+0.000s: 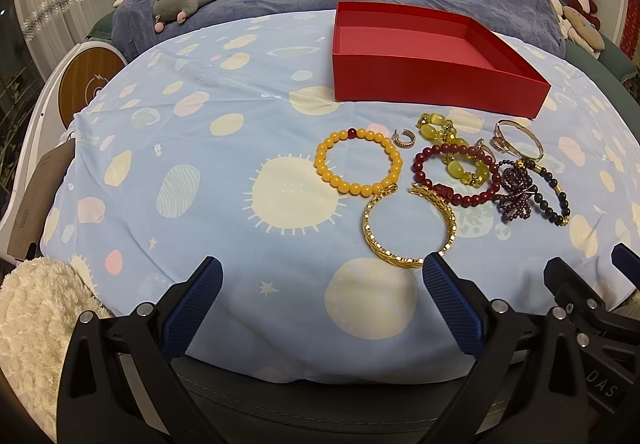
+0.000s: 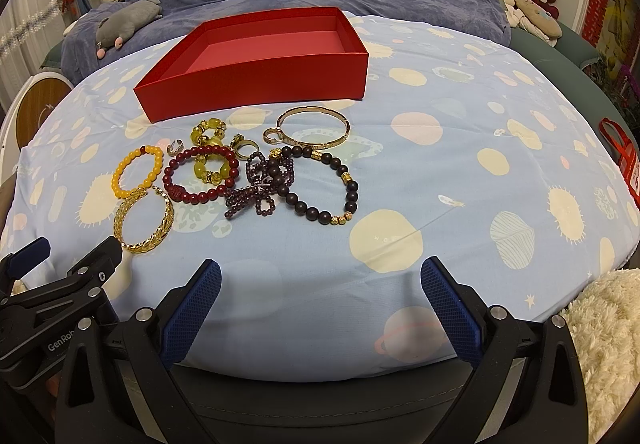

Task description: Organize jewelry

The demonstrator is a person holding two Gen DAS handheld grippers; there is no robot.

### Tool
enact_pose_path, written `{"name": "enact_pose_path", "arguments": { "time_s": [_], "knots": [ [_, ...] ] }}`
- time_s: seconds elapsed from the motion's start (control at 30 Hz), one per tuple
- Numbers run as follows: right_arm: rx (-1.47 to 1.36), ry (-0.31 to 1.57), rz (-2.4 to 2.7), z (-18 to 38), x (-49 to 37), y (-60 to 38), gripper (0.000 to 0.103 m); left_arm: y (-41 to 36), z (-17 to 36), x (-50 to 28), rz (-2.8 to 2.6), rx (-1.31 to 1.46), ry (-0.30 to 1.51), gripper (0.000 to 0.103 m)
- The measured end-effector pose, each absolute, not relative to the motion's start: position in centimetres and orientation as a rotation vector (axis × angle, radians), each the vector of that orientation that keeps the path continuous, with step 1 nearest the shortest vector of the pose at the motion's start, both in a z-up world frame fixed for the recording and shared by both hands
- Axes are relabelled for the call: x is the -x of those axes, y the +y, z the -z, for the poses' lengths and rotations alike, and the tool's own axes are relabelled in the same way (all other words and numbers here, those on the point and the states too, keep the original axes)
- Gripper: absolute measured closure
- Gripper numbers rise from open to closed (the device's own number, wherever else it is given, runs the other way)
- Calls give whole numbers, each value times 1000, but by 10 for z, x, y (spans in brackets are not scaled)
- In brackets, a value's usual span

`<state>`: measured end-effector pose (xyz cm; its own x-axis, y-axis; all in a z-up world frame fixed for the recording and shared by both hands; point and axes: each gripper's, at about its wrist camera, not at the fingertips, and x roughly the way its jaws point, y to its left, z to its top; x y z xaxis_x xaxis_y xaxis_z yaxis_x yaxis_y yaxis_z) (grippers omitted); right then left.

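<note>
My left gripper [image 1: 322,272] and right gripper [image 2: 320,272] both hover with jaws spread, holding nothing. On the bedsheet [image 2: 460,172], left to right: yellow bead bracelet [image 2: 138,172], gold chain bracelet [image 2: 145,222], red bead bracelet [image 2: 202,174], purple bead tangle [image 2: 256,190], dark bead bracelet [image 2: 326,184]. The red box [image 2: 256,56] sits beyond, empty. Beads look light and slippery (elastic, probably), so I'd pinch across one strand; the tangle may snag.

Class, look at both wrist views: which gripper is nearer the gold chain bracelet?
Left. The left gripper has the gold chain bracelet just beyond its right jaw; the right gripper sits further right, bracelet off to its left.
</note>
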<state>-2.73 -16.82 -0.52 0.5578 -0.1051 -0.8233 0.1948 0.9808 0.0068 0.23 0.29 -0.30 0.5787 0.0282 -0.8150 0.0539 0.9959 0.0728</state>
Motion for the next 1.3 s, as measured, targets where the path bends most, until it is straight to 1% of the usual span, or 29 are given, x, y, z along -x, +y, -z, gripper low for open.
{"name": "enact_pose_path", "arguments": {
  "time_s": [1.03, 1.3],
  "knots": [
    [-102, 964, 178, 7, 27, -171, 7, 2, 5, -2, 18, -93, 958, 7],
    [-136, 969, 189, 8, 26, -174, 7, 12, 6, -8, -11, -62, 980, 7]
  ]
}}
